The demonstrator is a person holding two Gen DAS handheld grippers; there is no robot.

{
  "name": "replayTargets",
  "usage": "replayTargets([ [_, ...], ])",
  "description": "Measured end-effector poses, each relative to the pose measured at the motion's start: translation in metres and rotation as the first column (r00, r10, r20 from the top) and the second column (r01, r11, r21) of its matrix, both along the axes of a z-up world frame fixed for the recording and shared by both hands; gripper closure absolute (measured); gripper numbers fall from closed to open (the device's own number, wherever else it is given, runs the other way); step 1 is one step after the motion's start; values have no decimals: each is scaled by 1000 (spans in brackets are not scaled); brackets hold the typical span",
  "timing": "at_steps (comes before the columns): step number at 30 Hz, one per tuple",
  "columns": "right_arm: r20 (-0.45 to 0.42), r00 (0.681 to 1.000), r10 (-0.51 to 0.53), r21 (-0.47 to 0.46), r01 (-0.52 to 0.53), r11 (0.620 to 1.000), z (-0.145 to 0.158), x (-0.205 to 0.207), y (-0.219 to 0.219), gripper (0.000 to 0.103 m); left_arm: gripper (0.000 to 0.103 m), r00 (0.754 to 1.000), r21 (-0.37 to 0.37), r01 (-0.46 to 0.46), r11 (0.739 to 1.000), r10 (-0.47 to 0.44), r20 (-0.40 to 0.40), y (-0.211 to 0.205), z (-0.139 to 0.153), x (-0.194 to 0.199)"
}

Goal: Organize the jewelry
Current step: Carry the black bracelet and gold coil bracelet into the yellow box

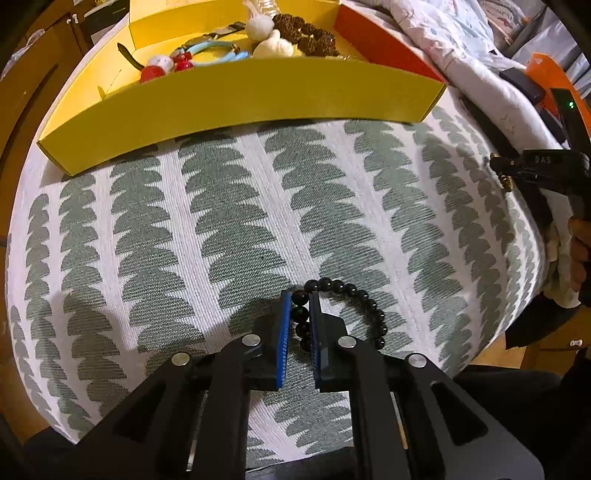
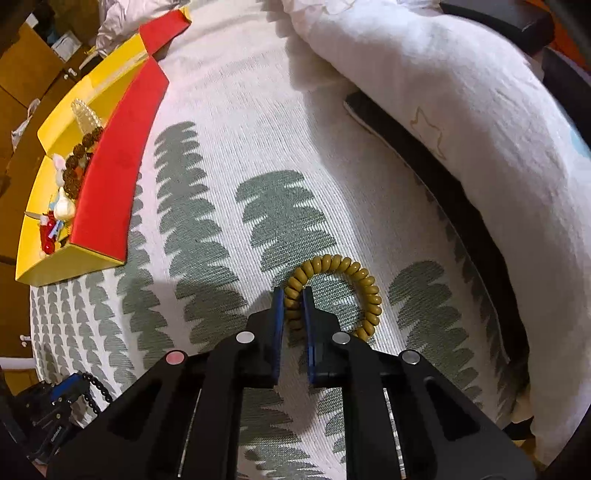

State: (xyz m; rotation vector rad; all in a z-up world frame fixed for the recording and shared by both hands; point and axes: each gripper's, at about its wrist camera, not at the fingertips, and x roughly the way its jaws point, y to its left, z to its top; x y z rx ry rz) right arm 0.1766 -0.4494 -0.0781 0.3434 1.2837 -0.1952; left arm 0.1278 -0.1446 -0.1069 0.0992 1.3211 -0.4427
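- Left wrist view: the lower stretch of the black bead bracelet (image 1: 334,314) runs behind the left gripper (image 1: 300,314) near bottom centre, so its loop is cut off there; the visible arc curves up and to the right of the fingers over the patterned cloth (image 1: 184,240).
- The left gripper's jaws are closed on the bracelet's left side, glossy round black beads stacked between the blue pads.
- At the right edge of that view the right gripper (image 1: 498,170) is only partly visible, with a hand (image 1: 578,251) cut by the frame.
- Right wrist view: the right gripper (image 2: 293,302), low centre, has its jaws clamped on the left side of the mustard bead bracelet (image 2: 343,288), a ring of flat, disc-like olive-yellow beads lying on the cloth; its lower part is hidden behind the right finger.
- The yellow box (image 1: 240,107) lies across the top of the left view; its contents are small and jumbled: brown knobbly beads (image 1: 306,35), white puffs, a light-blue ring, red pieces. Exact items are hard to make out.
- In the right view the box sits at upper left, with a red side.
- A white quilt (image 2: 461,110) fills the upper right of the right view.
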Motion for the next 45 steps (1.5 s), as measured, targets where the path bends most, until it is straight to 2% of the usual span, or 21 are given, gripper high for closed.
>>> replayTargets([
  [11, 141, 990, 10, 49, -17, 999, 50, -21, 9, 92, 93, 1000, -83, 0, 997, 2, 27, 10, 29, 4],
  [17, 219, 975, 40, 69, -56, 996, 75, -13, 29, 92, 93, 998, -121, -1, 993, 9, 63, 16, 54, 7],
  [26, 310, 942, 129, 87, -164, 983, 111, 6, 72, 92, 93, 992, -170, -10, 985, 31, 123, 20, 95, 12],
  [31, 367, 911, 190, 101, -242, 965, 131, 28, 107, 92, 93, 985, -176, -21, 984, 51, 165, 26, 125, 32],
  [37, 374, 893, 253, 128, -319, 939, 126, 70, 146, 92, 93, 978, -154, -40, 987, 70, 198, 28, 146, 72],
  [45, 333, 897, 291, 156, -357, 921, 95, 128, 174, 92, 93, 976, -93, -61, 994, 79, 201, 27, 143, 137],
])
